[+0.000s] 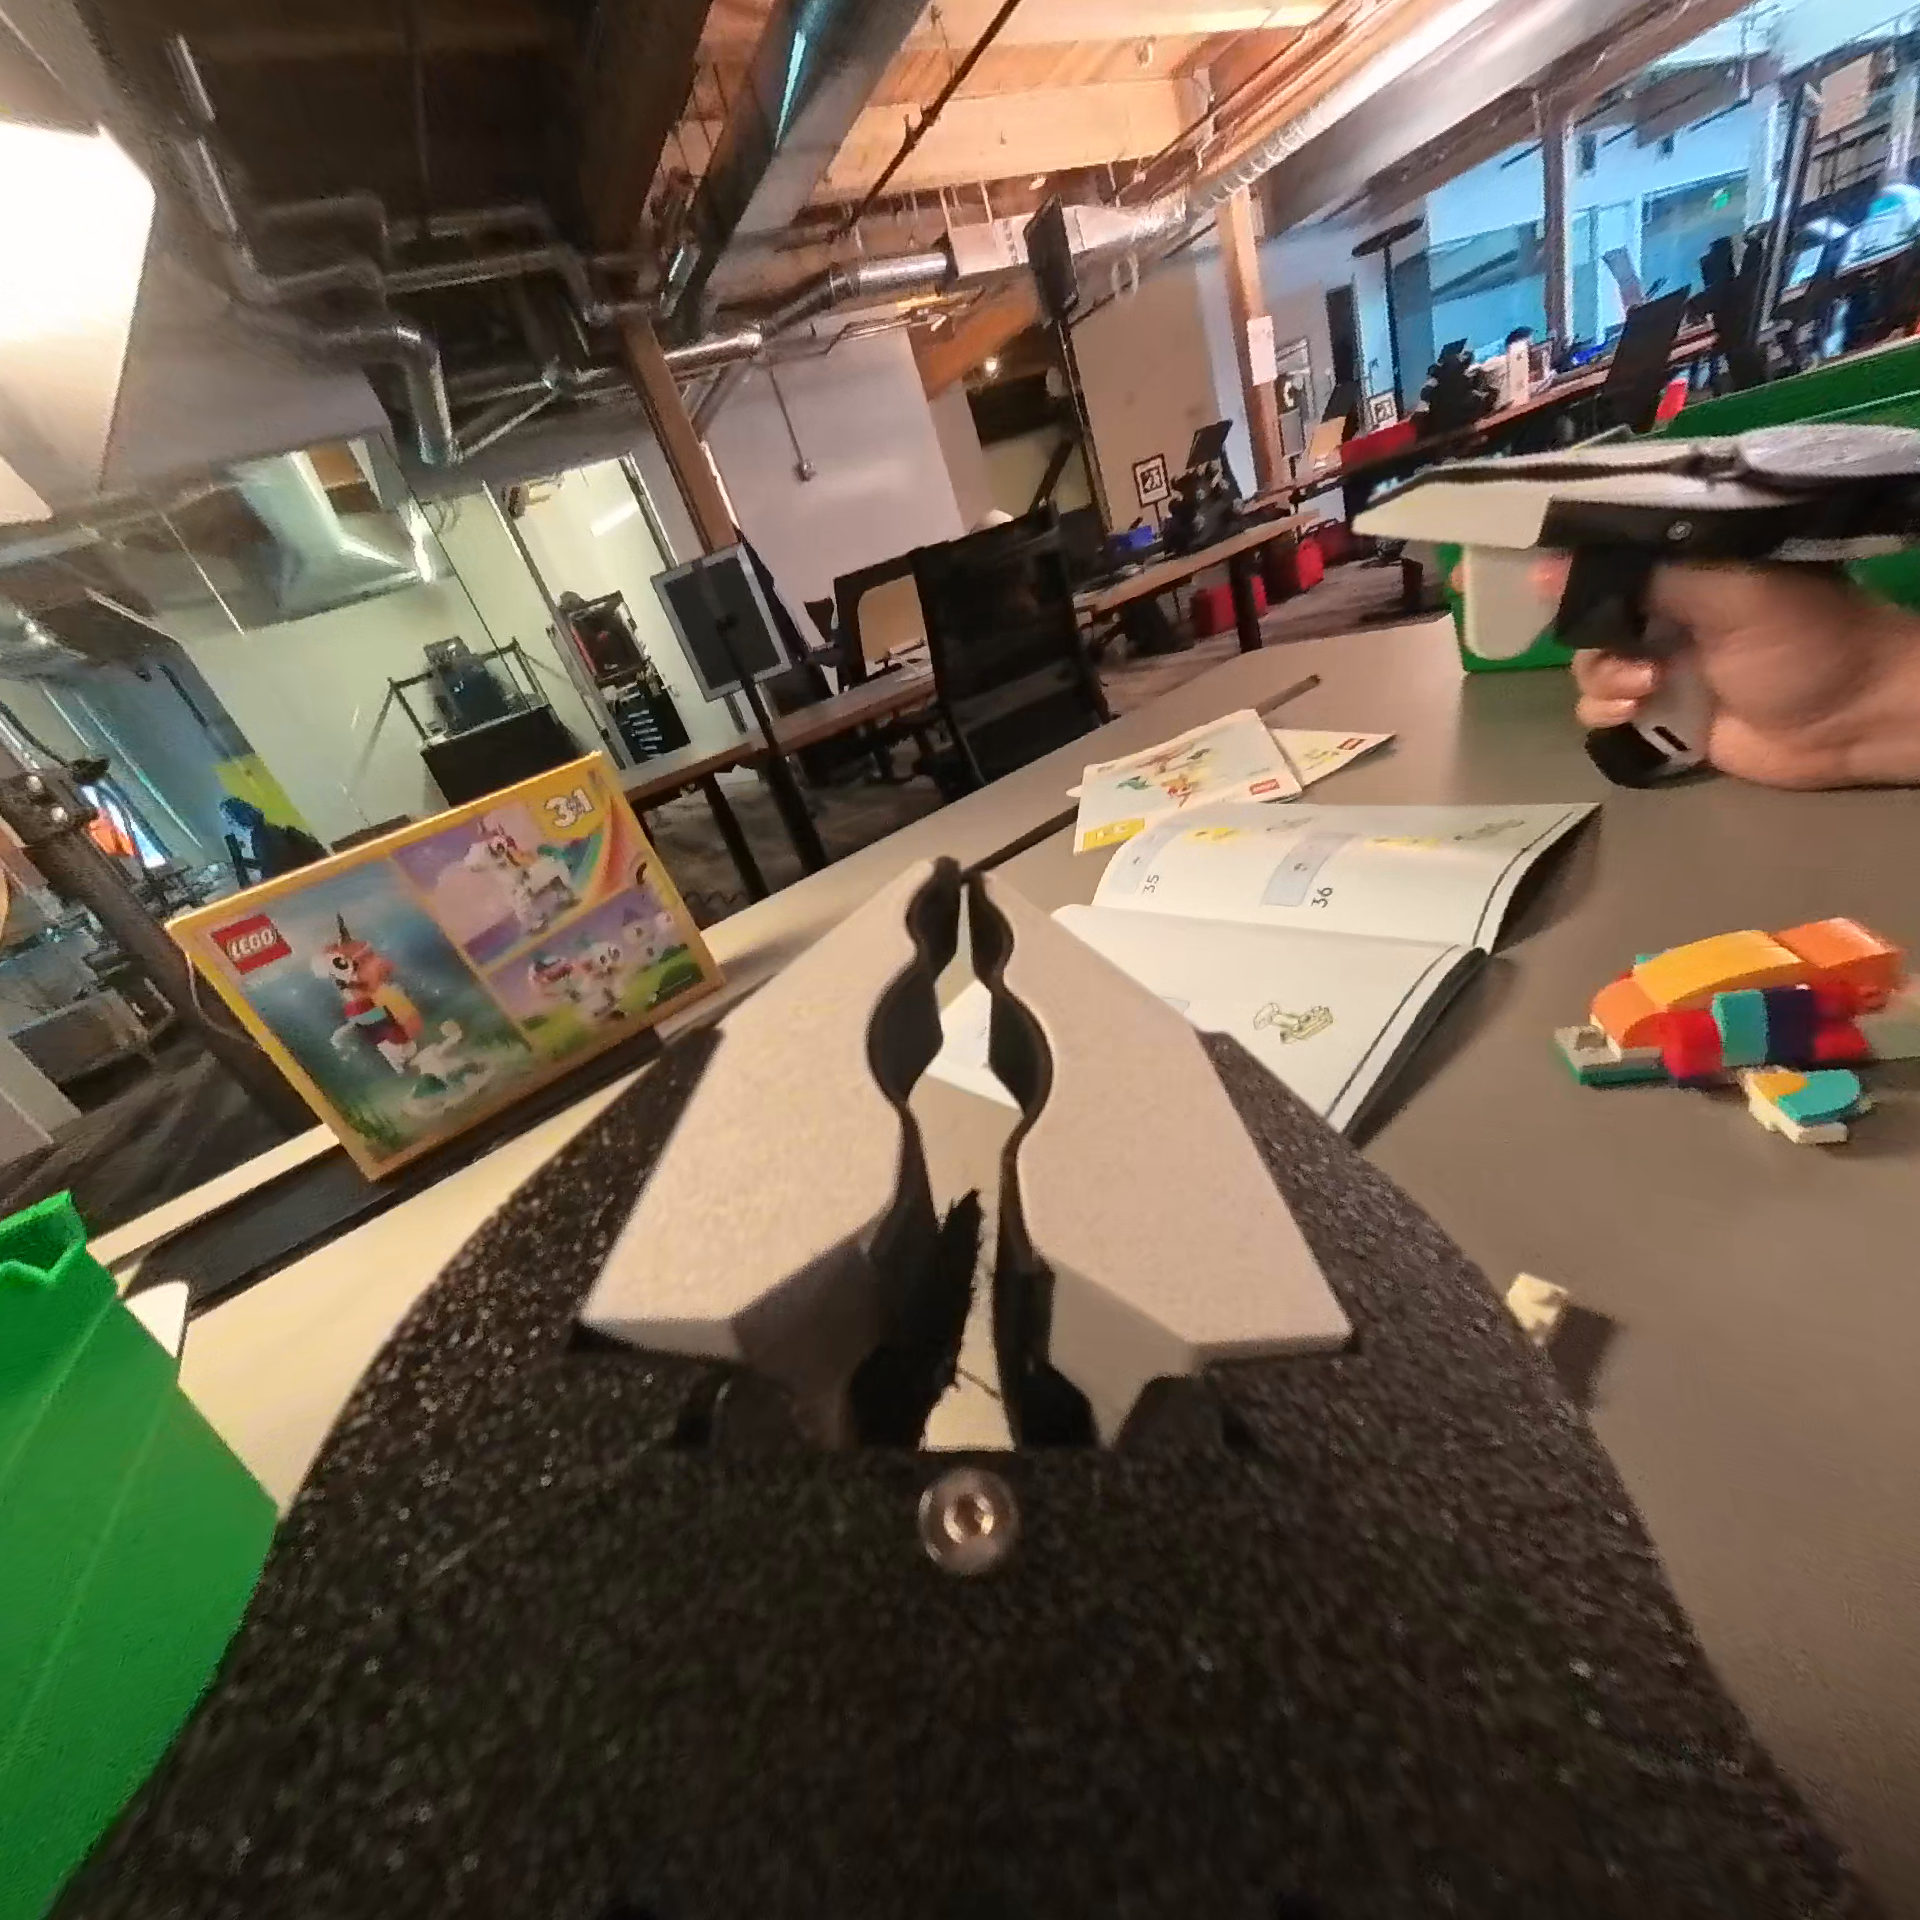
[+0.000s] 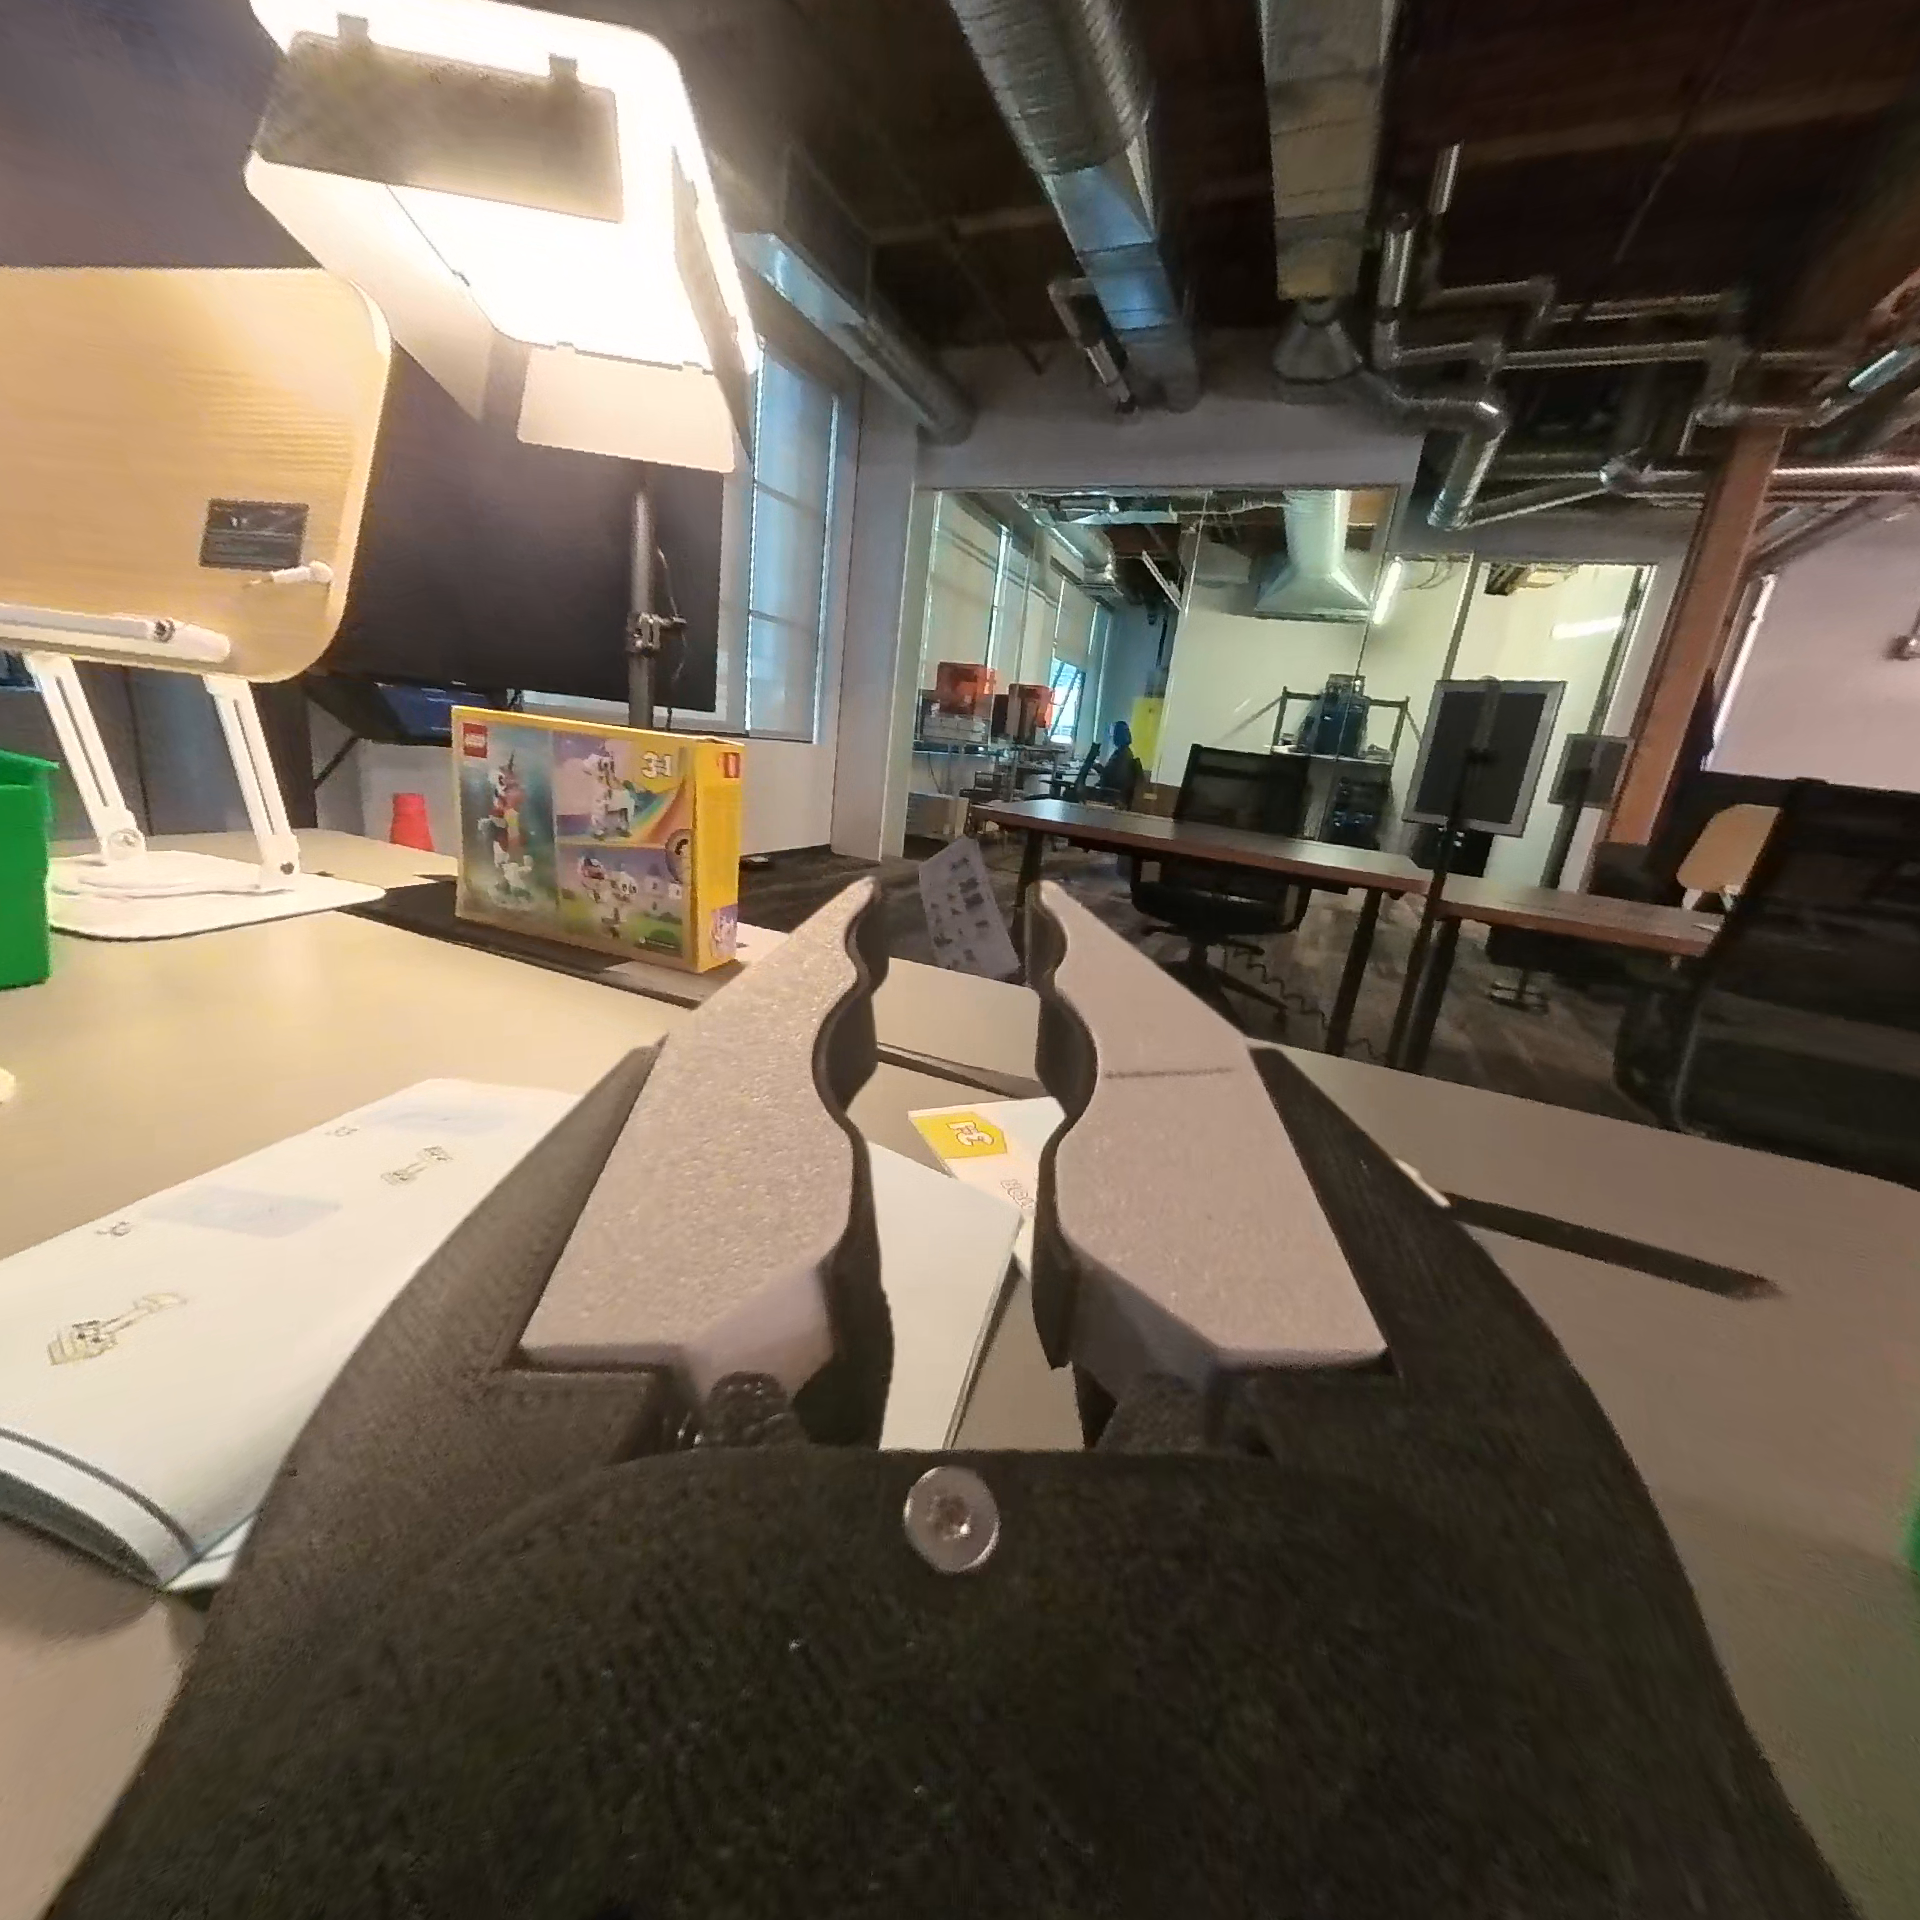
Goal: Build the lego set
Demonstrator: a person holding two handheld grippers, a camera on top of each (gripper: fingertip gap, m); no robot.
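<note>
Two grippers, both empty: your left gripper (image 1: 961, 883) had its fingertips pressed together on nothing; your right gripper (image 2: 951, 899) stood spread, aimed over the open instruction booklet (image 1: 1340, 914) toward the lego box (image 2: 597, 842). Partly built lego model (image 1: 1745, 1013) lay on the table (image 1: 1662, 1299) ahead and right of the left gripper, long axis roughly crosswise to its fingers. Model: orange and yellow curved pieces on top, red, teal, purple below. Right gripper looked nearer, by my reading

exposed ceiling ducts (image 2: 1081, 177) | bright lamp panel (image 2: 499, 197) | dark office chairs (image 1: 1003, 634)
</note>
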